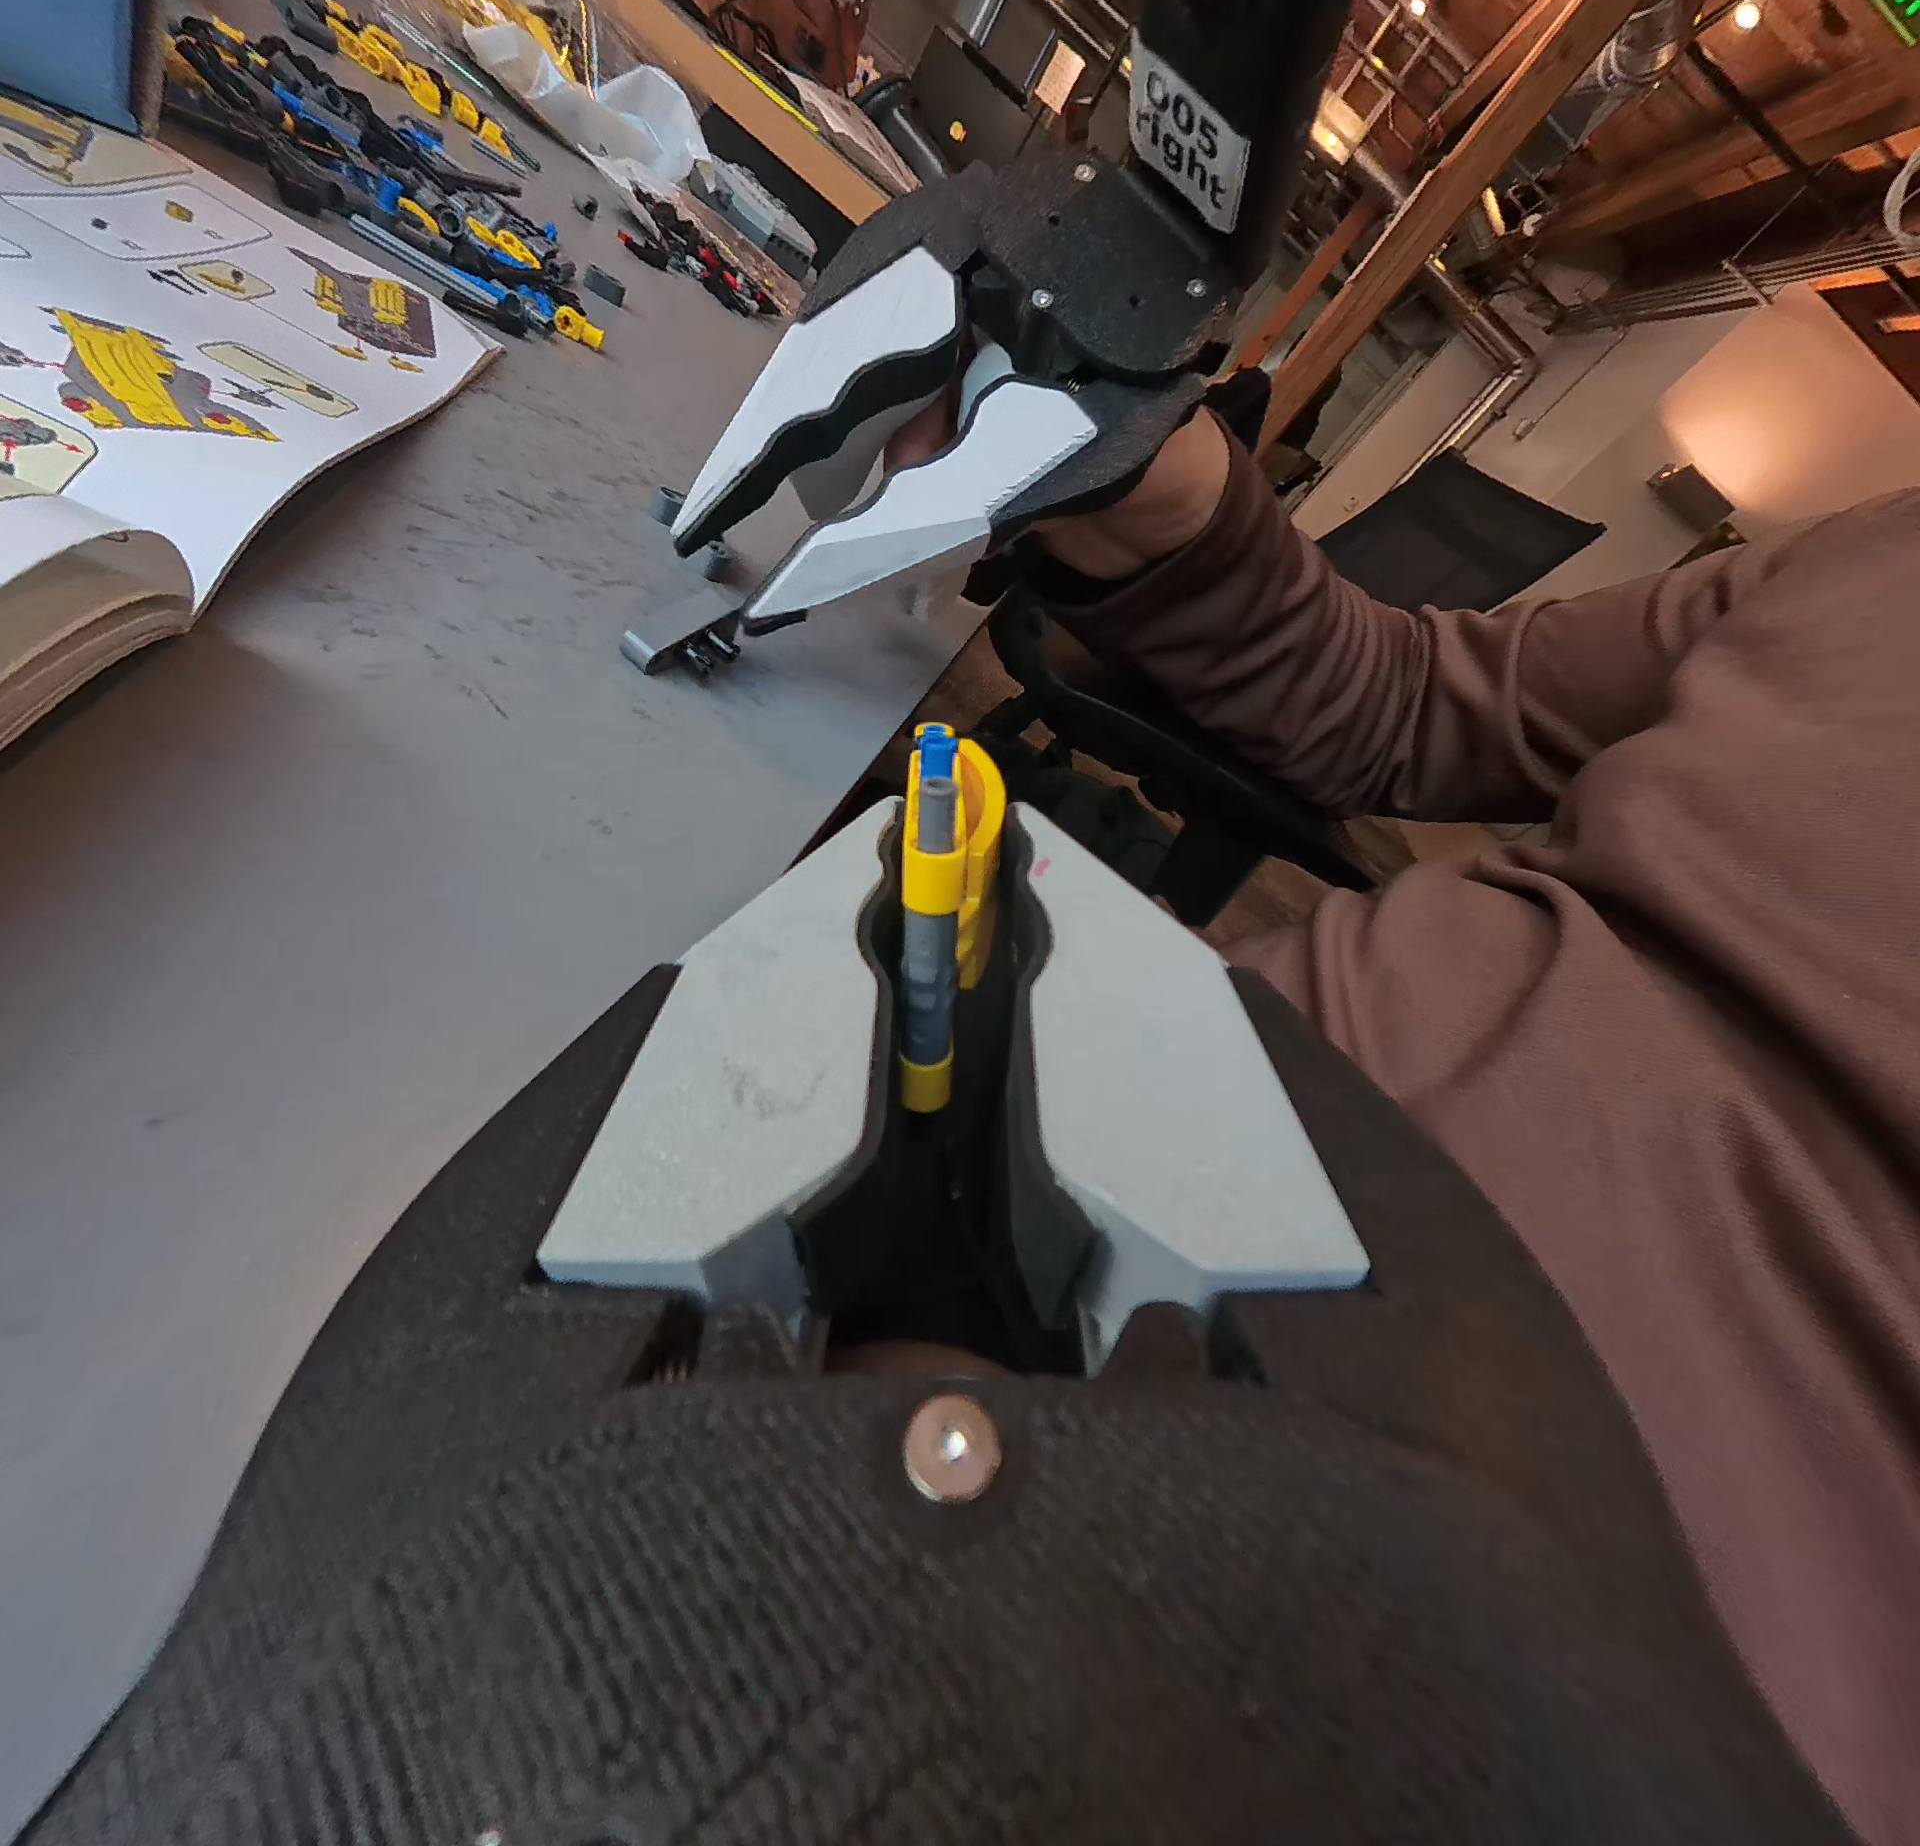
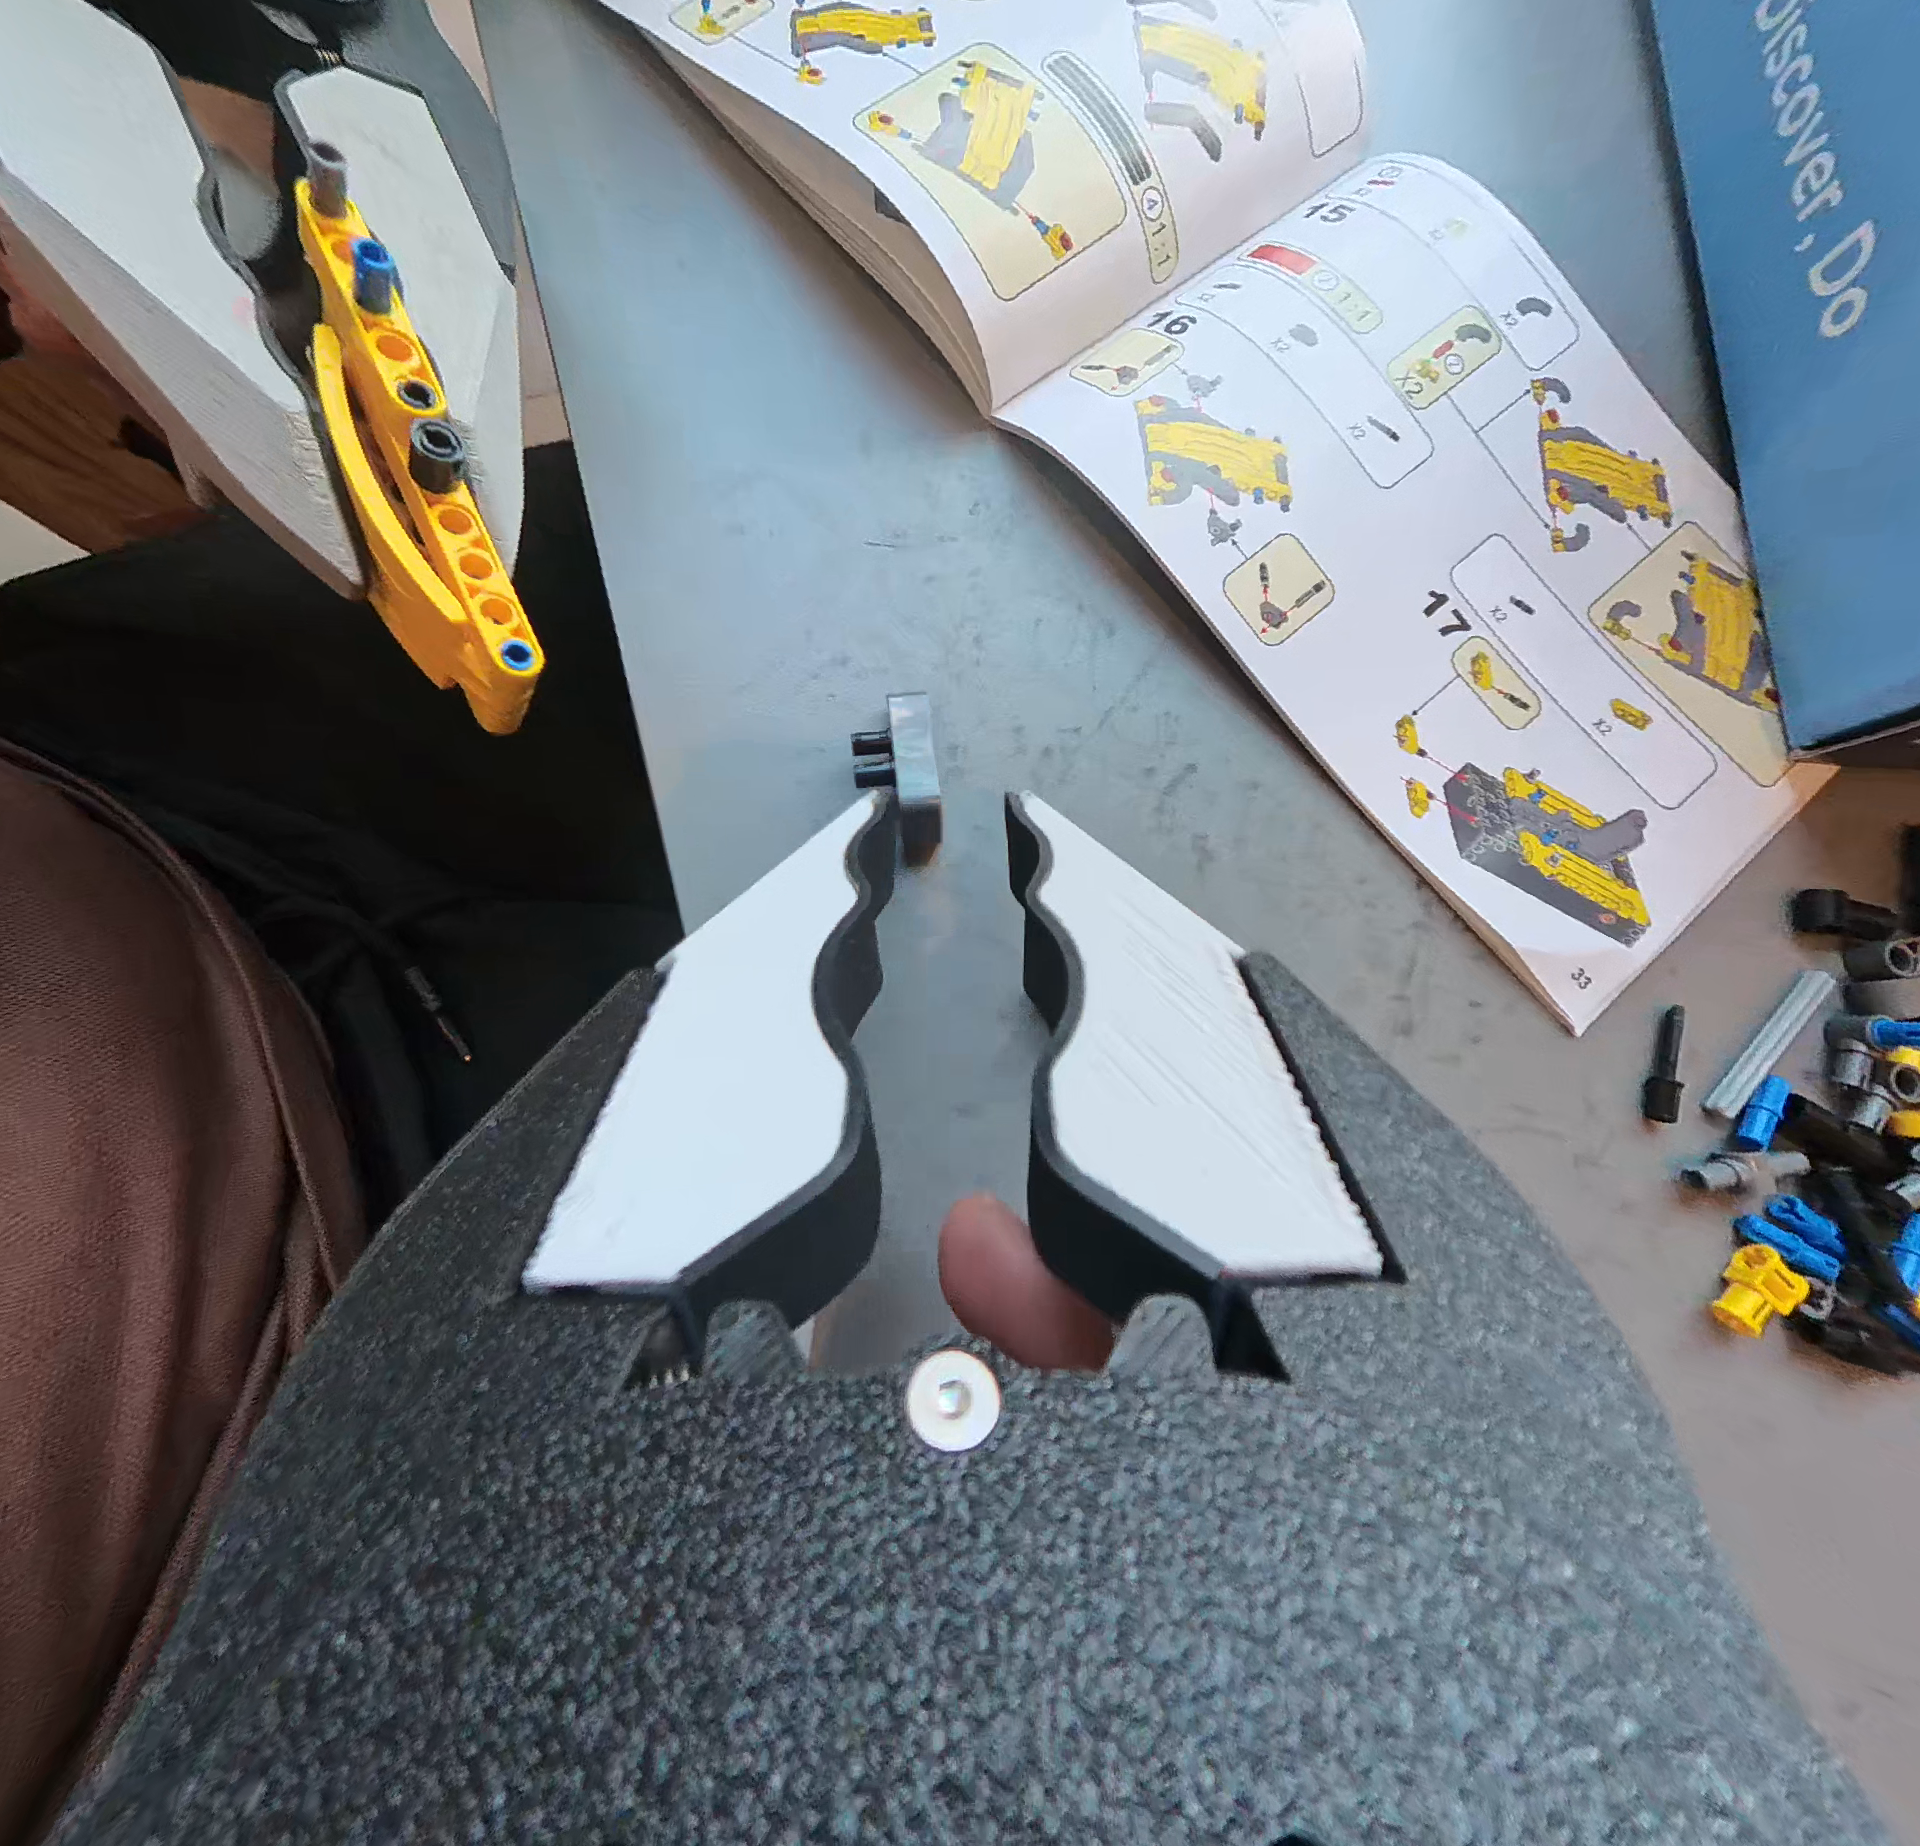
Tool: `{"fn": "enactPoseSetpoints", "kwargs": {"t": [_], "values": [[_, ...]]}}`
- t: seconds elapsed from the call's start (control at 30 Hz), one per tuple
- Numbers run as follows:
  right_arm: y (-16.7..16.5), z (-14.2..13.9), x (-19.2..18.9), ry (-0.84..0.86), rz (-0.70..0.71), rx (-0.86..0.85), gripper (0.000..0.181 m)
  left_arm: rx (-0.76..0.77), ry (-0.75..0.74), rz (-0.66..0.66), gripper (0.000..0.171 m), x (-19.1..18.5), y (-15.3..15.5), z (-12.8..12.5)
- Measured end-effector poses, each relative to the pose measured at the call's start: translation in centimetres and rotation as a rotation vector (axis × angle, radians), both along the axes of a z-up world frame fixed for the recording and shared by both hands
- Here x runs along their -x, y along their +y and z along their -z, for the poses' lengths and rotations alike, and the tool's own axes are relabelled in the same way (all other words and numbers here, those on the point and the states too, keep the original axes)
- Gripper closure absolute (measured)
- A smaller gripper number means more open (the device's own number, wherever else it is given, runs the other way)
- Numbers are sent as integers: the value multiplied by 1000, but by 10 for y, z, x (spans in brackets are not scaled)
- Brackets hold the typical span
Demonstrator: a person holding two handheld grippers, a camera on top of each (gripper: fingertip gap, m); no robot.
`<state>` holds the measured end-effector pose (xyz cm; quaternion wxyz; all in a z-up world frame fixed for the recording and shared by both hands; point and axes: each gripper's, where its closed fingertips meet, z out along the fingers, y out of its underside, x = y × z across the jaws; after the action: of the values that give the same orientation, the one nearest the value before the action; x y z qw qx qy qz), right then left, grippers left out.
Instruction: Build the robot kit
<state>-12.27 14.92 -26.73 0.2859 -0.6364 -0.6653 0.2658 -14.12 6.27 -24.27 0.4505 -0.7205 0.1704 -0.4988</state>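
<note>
Clamping a yellow holed beam fitted with a grey rod and blue pins, the left gripper has its jaws closed on the piece and holds it off the near edge of the grey table. Just beyond, the right gripper hangs with its jaws apart and empty, its left fingertip beside a small grey piece with black pins lying on the table. Farther off lie an open instruction booklet, a blue box and loose building parts.
</note>
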Motion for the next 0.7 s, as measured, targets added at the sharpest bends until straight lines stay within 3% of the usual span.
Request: {"fn": "enactPoseSetpoints", "kwargs": {"t": [0.1,0.2,0.43,0.57,0.7], "values": [[-2,2,2,3,-5,31,161,13,-27,-4,158,2,1,-1],[-4,4,3,4,-20,53,174,24,-43,-4,158,2,1,-2],[-14,0,7,44,-70,91,174,79,-71,-8,158,1,3,2],[-12,-1,8,51,-82,13,174,95,-83,-33,158,2,6,3],[-2,-1,9,49,-81,-166,174,-51,-52,-46,158,2,4,-15]]}}
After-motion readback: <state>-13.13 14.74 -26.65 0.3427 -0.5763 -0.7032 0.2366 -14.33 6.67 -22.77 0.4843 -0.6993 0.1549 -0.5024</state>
